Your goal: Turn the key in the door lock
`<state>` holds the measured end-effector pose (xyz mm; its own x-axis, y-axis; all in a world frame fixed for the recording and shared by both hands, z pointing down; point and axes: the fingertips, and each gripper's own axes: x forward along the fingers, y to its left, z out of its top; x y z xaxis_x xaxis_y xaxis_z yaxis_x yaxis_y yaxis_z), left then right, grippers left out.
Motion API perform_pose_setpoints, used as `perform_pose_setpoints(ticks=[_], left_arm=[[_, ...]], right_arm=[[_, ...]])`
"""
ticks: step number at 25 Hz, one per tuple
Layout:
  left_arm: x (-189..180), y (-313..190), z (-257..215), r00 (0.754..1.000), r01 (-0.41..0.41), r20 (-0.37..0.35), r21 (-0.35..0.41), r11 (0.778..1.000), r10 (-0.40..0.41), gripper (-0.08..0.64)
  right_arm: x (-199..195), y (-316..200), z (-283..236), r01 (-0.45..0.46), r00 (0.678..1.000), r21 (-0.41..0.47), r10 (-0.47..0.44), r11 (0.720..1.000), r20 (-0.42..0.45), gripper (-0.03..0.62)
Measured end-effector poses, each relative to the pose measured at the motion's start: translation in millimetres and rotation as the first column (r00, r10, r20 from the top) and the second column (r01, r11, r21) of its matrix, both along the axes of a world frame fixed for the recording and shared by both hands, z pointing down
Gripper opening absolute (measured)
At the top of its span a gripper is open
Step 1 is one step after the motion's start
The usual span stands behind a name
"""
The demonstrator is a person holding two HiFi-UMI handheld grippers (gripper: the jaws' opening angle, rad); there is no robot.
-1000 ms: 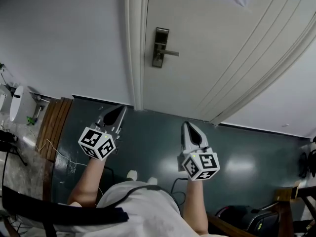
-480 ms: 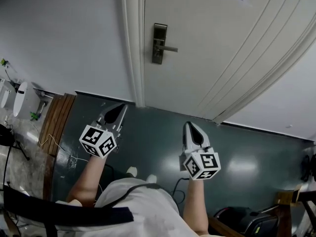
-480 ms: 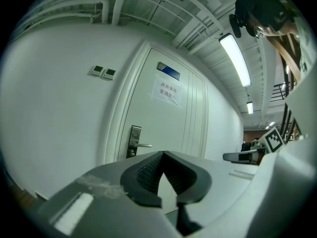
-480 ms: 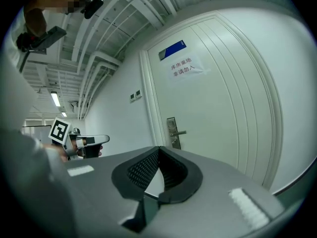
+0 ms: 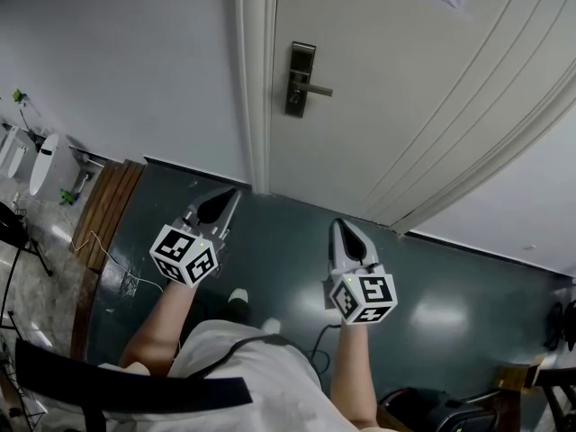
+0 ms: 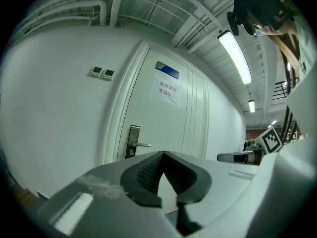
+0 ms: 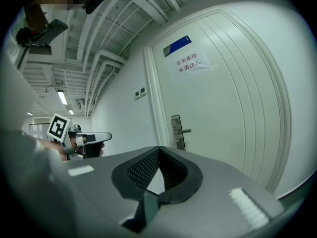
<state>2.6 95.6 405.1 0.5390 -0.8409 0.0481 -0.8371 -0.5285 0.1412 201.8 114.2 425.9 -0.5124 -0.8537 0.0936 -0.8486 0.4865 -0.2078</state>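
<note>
Left gripper and right gripper, closed and empty, drew nearer the door lock; reaching it came next, key apparently unseen.

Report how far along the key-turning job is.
Done: nothing visible. In hand: nothing; the left gripper and right gripper are both shut and empty, held apart from the door. Left: reach the lock plate, where no key can be made out, then turn the key.
</note>
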Motion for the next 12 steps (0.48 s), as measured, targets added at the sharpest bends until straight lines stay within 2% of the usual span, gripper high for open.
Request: perform_pose_setpoints(ticks=[6, 12], left_arm=[[1, -12, 2, 1.0, -0.005, -0.006, -0.001, 1.0, 0.005, 0.005], [-11, -50, 4, 1.0, -0.018, -0.022, 0.007, 1.0, 0.018, 0.005]], right_arm=[[-3, -10, 1, 0.006, 1.0, -0.001, -0.006, 1.0, 0.007, 0.005], [-18, -44, 6, 0.006, 1.0, -0.008, -0.006, 1.0, -0.005, 0.005]])
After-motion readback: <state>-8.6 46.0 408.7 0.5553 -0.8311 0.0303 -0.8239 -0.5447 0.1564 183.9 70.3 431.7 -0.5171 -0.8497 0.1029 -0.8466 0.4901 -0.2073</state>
